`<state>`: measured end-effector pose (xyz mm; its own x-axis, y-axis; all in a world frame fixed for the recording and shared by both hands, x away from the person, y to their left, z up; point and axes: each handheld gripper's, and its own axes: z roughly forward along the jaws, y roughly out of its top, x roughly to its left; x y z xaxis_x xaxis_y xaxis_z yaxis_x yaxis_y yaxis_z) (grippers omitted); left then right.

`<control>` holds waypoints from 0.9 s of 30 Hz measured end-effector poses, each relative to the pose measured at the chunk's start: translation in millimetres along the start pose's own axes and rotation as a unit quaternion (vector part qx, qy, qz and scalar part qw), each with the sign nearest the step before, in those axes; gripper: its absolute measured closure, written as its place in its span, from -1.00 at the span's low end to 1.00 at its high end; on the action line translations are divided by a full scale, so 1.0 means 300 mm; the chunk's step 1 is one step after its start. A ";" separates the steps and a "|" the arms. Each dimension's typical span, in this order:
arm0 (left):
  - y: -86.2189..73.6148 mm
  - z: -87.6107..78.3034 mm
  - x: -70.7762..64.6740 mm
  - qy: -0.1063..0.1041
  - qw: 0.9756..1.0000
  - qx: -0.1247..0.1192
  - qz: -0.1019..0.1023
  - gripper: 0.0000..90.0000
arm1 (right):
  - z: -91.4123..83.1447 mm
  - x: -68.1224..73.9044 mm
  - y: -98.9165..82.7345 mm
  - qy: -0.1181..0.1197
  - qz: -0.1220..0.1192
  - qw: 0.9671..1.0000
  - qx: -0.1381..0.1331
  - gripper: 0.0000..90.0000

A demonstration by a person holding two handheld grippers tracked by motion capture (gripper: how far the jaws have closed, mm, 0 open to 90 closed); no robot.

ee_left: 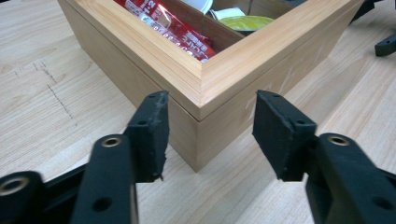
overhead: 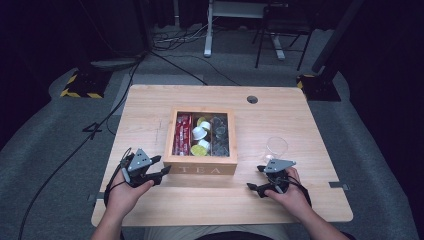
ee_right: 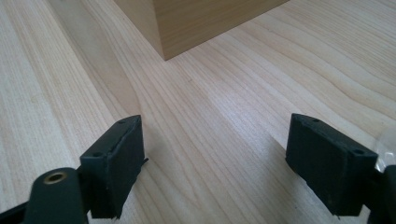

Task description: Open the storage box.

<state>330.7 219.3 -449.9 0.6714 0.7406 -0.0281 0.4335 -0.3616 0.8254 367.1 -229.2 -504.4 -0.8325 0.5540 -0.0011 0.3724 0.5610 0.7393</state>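
Observation:
An open wooden tea box (overhead: 200,169) stands mid-table, with "TEA" on its front. It holds red packets (overhead: 183,134) in the left compartment, white and yellow capsules (overhead: 201,136) in the middle one and dark clear-wrapped items (overhead: 220,134) in the right one. My left gripper (overhead: 162,166) is open at the box's front left corner, jaws either side of that corner (ee_left: 201,100) without touching it. My right gripper (overhead: 255,178) is open just above the bare table, right of the box's front right corner (ee_right: 161,42). Nothing sits between its pads (ee_right: 119,158).
A clear glass (overhead: 276,147) stands on the table just behind the right gripper, and its rim (ee_right: 387,140) shows faintly beside the right jaw. A cable hole (overhead: 252,99) sits near the table's far edge. Cables and stand legs (overhead: 207,35) lie on the floor beyond.

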 end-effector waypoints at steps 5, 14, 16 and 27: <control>-0.004 0.012 0.007 -0.001 1.000 0.012 0.005 0.35 | 0.000 0.000 0.000 0.000 0.001 1.000 -0.001 -0.57; -0.008 0.023 0.014 0.005 1.000 0.030 0.004 0.54 | -0.001 0.001 -0.001 0.000 0.001 1.000 -0.001 -0.57; -0.005 0.022 0.015 0.005 0.999 0.034 0.003 0.55 | -0.002 0.001 -0.002 0.000 0.001 1.000 -0.001 -0.57; 0.013 0.011 0.011 0.008 1.000 0.021 -0.002 0.61 | -0.035 -0.004 0.049 0.025 0.023 0.999 -0.013 -0.46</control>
<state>336.5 218.5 -448.5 0.6602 0.7508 -0.0218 0.4604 -0.3816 0.8015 369.4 -228.1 -486.4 -0.8348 0.5465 0.0663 0.4000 0.5195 0.7551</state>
